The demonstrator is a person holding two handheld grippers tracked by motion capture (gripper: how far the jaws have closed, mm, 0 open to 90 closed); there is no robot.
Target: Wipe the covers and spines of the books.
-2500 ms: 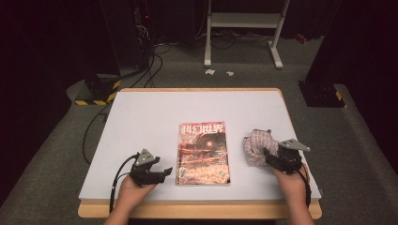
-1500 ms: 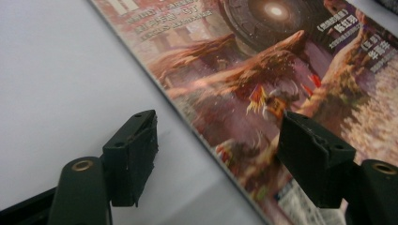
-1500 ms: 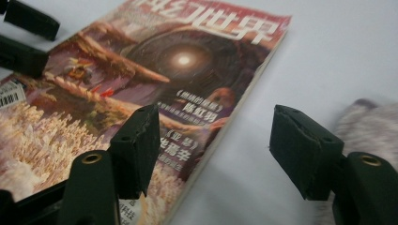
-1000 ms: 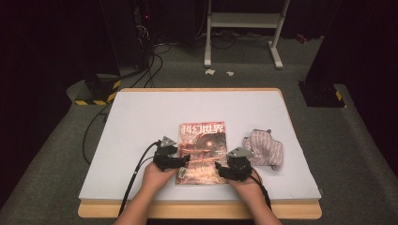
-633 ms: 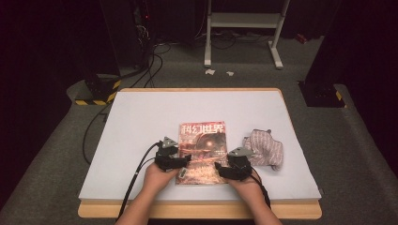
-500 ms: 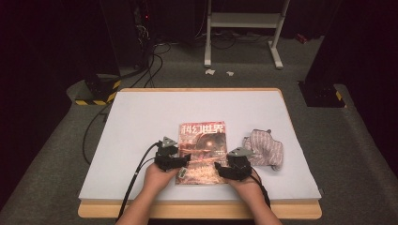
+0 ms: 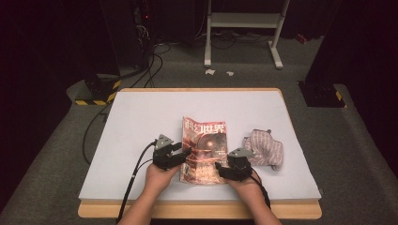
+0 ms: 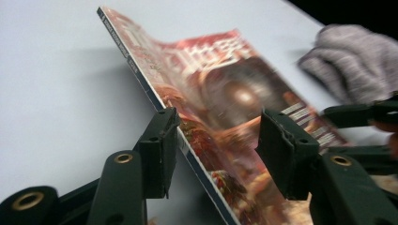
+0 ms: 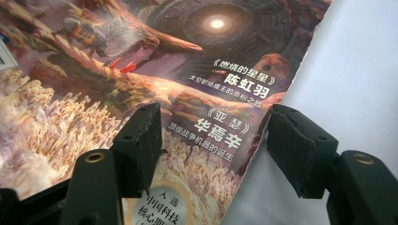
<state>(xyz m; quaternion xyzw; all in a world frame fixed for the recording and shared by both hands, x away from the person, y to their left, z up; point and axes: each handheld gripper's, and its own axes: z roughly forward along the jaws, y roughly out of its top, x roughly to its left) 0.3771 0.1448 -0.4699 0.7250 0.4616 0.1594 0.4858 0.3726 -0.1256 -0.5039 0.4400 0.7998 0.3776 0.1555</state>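
In the high view a magazine (image 7: 204,150) lies near the front middle of the white table (image 7: 141,117), with a crumpled cloth (image 7: 265,149) just beside it to the right; the left gripper (image 7: 184,153) sits at the magazine's spine edge, which has tipped up off the table, and the right gripper (image 7: 221,168) rests at the opposite, near-right corner. In the left gripper view the magazine (image 8: 220,108) stands tilted, its spine edge raised between the two jaws, which have just been closing in; a gap is visible between the cover and the right-hand jaw, so the grasp is not yet made and the gripper is open around the edge (the left-hand jaw looks close to the spine, contact uncertain). In the right gripper view the jaws straddle the magazine's (image 9: 141,70) free edge, one over the cover, one over bare table, apart and clamping nothing. The step in hand seems to be lifting the spine side to pick up or open the magazine. Next, the left jaws need to pinch the raised edge firmly while the right steadies the far corner.
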